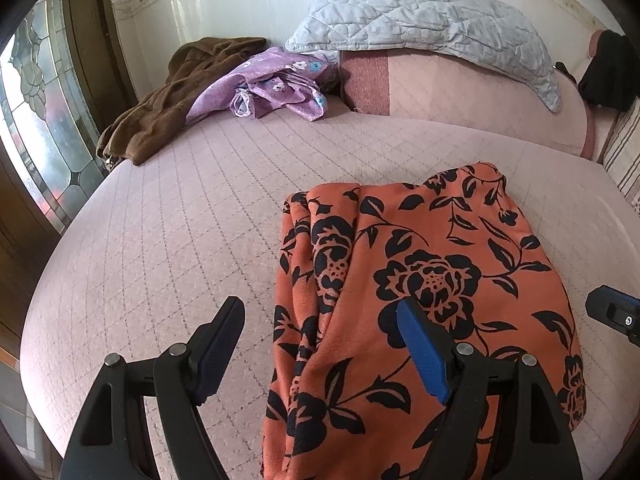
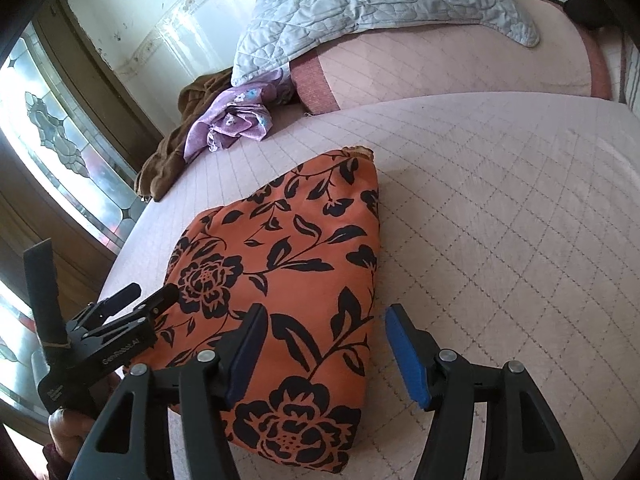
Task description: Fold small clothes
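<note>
An orange garment with a black flower print lies folded on the pink quilted bed; it also shows in the right wrist view. My left gripper is open and empty, its jaws standing over the garment's near left edge. My right gripper is open and empty, its jaws standing over the garment's near right edge. The left gripper shows at the left of the right wrist view, and the right gripper's tip shows at the right edge of the left wrist view.
A purple flowered cloth and a brown garment lie bunched at the bed's far left. A grey quilted pillow rests on a pink bolster at the back. A stained-glass door stands to the left.
</note>
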Tool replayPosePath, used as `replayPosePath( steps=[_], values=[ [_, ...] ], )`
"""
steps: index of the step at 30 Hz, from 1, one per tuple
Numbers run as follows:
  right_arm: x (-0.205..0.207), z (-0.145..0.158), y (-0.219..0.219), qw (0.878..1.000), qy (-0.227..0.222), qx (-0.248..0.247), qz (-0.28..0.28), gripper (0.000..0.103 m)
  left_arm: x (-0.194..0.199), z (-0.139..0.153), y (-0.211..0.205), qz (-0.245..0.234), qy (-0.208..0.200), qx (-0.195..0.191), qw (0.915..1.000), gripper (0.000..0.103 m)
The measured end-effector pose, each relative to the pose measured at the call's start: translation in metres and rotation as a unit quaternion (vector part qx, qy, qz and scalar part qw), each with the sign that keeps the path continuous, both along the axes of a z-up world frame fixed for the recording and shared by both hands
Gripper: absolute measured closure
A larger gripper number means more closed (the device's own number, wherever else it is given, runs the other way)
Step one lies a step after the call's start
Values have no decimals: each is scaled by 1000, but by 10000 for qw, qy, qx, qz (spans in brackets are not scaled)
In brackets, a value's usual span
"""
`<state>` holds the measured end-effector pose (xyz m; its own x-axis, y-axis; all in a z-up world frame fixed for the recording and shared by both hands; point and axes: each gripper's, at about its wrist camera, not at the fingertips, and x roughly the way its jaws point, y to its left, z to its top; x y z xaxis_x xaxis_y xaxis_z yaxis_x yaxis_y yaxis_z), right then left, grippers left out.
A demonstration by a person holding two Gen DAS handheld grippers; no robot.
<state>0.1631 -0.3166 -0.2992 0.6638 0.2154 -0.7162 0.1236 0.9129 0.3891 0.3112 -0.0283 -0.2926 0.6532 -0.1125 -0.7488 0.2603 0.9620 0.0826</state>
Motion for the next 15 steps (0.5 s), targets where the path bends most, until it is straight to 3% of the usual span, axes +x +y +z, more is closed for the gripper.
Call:
replayPosePath(
  steps=[15],
  values=[
    [-2,4,6,10000,-47,-49,-11,38,-2,5,5,-16,-4,-129,9999,24]
  ],
)
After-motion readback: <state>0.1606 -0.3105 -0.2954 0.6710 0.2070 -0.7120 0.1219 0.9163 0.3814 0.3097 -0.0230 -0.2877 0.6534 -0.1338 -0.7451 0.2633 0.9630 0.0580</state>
